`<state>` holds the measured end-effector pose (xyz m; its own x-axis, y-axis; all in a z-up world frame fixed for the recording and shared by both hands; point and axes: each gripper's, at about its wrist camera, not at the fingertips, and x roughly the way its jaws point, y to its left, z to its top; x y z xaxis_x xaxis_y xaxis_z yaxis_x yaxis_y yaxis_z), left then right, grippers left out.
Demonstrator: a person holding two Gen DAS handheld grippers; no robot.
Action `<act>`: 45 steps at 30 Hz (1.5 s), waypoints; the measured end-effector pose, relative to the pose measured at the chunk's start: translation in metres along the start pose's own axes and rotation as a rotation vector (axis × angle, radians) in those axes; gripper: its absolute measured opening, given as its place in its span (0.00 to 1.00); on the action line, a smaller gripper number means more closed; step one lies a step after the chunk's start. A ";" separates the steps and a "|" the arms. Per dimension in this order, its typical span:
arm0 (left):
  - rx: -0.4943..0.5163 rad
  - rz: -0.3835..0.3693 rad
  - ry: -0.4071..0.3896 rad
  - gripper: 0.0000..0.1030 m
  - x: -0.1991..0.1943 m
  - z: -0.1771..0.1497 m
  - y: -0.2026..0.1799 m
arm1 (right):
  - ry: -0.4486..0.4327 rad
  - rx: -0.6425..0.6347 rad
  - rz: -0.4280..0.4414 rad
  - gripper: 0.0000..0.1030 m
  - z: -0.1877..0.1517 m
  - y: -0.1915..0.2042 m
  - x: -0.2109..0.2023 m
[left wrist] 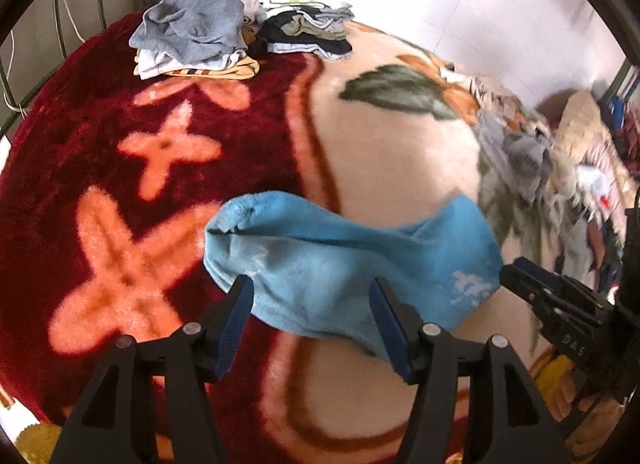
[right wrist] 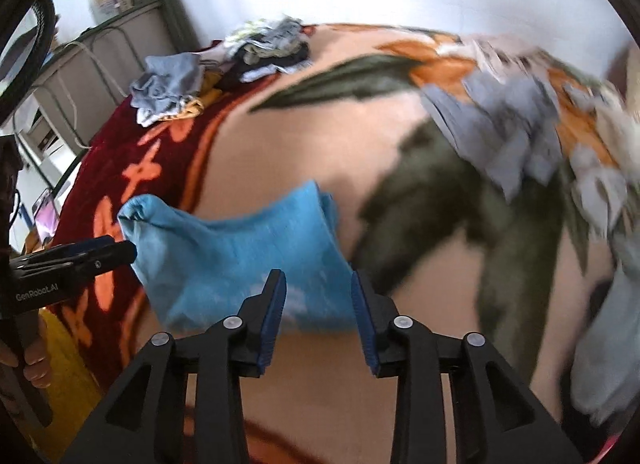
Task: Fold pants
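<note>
Blue pants (left wrist: 352,264) lying folded on bed blanket (left wrist: 384,160), near front edge. Left claw (left wrist: 312,296) hovering spread above pants, pinching nothing. Right claw (right wrist: 319,300) standing parted over pants' near right corner, gripping nothing. Bare blanket stretching beyond. 2 folded stacks (left wrist: 240,28) sitting at far edge; loose clothes (right wrist: 520,120) crowding right side.

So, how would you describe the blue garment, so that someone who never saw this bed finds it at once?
Start from the plush blanket with red and cream parts covering the bed. Where the two colours meet, nearest the two grippers, lies the light blue fleece garment. It is the only bright blue piece and lies alone, unlike the grey and dark clothes stacked at the far edge.
</note>
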<state>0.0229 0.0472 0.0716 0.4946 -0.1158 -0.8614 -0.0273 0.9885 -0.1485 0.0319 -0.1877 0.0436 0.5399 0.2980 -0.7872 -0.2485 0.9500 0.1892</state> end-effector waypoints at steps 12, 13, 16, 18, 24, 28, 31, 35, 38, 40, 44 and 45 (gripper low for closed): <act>0.045 0.024 0.013 0.64 0.007 -0.012 -0.013 | 0.092 0.244 0.135 0.52 -0.023 -0.022 0.017; 0.045 0.024 0.015 0.64 0.009 -0.012 -0.013 | 0.089 0.253 0.133 0.52 -0.023 -0.022 0.017; 0.042 0.017 0.022 0.64 0.011 -0.015 -0.014 | 0.078 0.265 0.117 0.52 -0.022 -0.022 0.016; 0.046 0.007 0.026 0.64 0.012 -0.016 -0.016 | 0.068 0.290 0.114 0.52 -0.022 -0.025 0.014; 0.062 -0.021 0.033 0.64 0.016 -0.021 -0.023 | 0.077 0.411 0.112 0.52 -0.024 -0.043 0.017; 0.079 -0.012 0.072 0.64 0.030 -0.027 -0.025 | 0.095 0.475 0.157 0.52 -0.023 -0.044 0.029; 0.071 -0.005 0.103 0.64 0.041 -0.032 -0.022 | 0.103 0.518 0.204 0.53 -0.024 -0.037 0.043; 0.066 -0.009 0.100 0.64 0.041 -0.033 -0.021 | 0.078 0.513 0.180 0.53 -0.024 -0.030 0.049; 0.065 -0.003 0.101 0.64 0.042 -0.034 -0.023 | 0.066 0.515 0.193 0.36 -0.023 -0.031 0.048; 0.063 -0.013 0.104 0.64 0.040 -0.033 -0.023 | 0.056 0.522 0.228 0.23 -0.024 -0.035 0.048; 0.013 -0.075 0.109 0.64 0.030 -0.027 -0.018 | 0.014 0.505 0.269 0.15 -0.025 -0.038 0.041; -0.002 -0.090 0.100 0.64 0.025 -0.024 -0.018 | 0.006 0.491 0.272 0.15 -0.025 -0.037 0.040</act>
<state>0.0149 0.0246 0.0404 0.4061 -0.2134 -0.8885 0.0118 0.9735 -0.2284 0.0429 -0.2130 -0.0093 0.5035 0.5391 -0.6752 0.0264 0.7715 0.6357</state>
